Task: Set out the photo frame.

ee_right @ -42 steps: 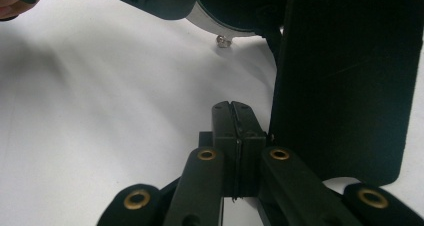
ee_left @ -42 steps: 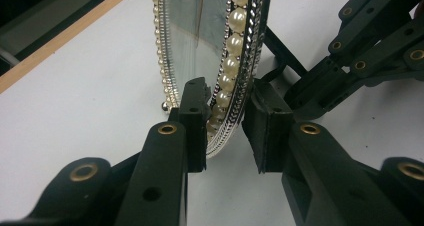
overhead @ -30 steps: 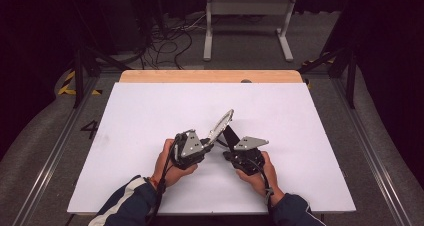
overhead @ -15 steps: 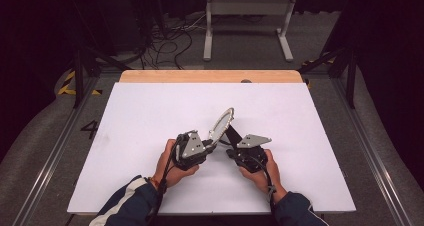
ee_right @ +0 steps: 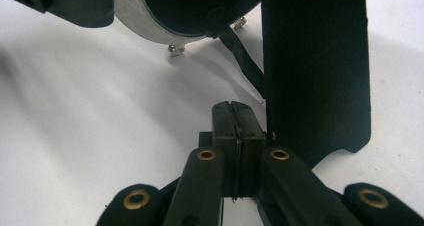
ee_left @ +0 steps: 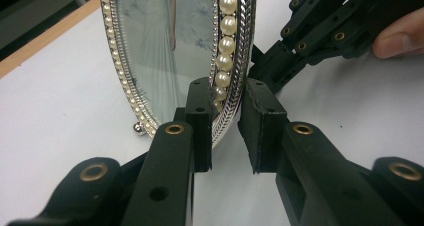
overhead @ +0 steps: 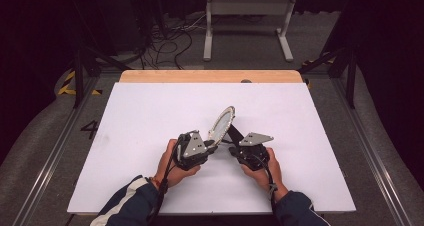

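Two claws on one frame, tilted upright mid-tabletop: left claw narrow, pinching pearl rim; right claw fully closed beside black stand. Hold rim steady, ease stand outward, release once feet sit flat.

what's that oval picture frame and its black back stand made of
The oval frame looks like shiny silver-toned metal or plated plastic, with a braided rim and pearl-like beads, probably imitation. Its back stand looks like matte black board or plastic: flat, dull, thin-edged.

White-topped table, wooden far edge, an oval pearl-rimmed frame upright on it.
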Demonstrator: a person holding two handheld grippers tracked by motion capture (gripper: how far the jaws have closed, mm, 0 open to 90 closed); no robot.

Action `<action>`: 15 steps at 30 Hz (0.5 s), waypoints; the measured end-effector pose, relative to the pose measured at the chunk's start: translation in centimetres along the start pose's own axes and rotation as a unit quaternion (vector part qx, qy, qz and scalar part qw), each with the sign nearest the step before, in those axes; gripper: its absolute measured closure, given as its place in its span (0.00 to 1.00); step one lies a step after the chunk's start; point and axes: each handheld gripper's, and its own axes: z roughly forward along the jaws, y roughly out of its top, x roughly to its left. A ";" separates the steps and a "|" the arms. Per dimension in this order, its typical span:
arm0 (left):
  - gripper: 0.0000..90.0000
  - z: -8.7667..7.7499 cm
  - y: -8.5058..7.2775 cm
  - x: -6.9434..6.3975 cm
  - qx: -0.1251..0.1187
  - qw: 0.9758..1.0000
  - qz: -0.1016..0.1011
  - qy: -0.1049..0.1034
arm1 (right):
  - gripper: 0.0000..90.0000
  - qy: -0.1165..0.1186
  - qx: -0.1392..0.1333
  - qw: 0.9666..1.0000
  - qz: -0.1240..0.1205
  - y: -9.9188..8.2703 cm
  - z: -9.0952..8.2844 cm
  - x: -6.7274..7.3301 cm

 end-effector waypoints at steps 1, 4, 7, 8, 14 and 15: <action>0.84 0.1 -0.1 0.0 0.001 1.000 0.001 -0.001 | 1.00 -0.002 0.001 1.000 0.001 0.0 0.0 0.0; 0.83 0.3 -0.2 0.1 0.005 1.000 0.001 -0.004 | 1.00 -0.004 0.000 1.000 0.004 0.0 0.0 -0.3; 0.82 0.5 -0.3 0.2 0.008 1.000 -0.004 -0.006 | 1.00 -0.005 -0.001 1.000 0.007 -0.1 0.0 -0.4; 0.82 0.5 -0.3 0.2 0.008 1.000 -0.005 -0.008 | 1.00 -0.006 -0.002 1.000 0.007 -0.1 0.0 -0.4; 0.82 0.7 -0.4 0.4 0.008 1.000 -0.009 -0.012 | 1.00 -0.008 -0.002 1.000 0.007 -0.1 0.0 -0.5; 0.82 0.8 -0.4 0.3 0.007 1.000 -0.010 -0.012 | 1.00 -0.008 -0.002 1.000 0.008 -0.1 0.0 -0.6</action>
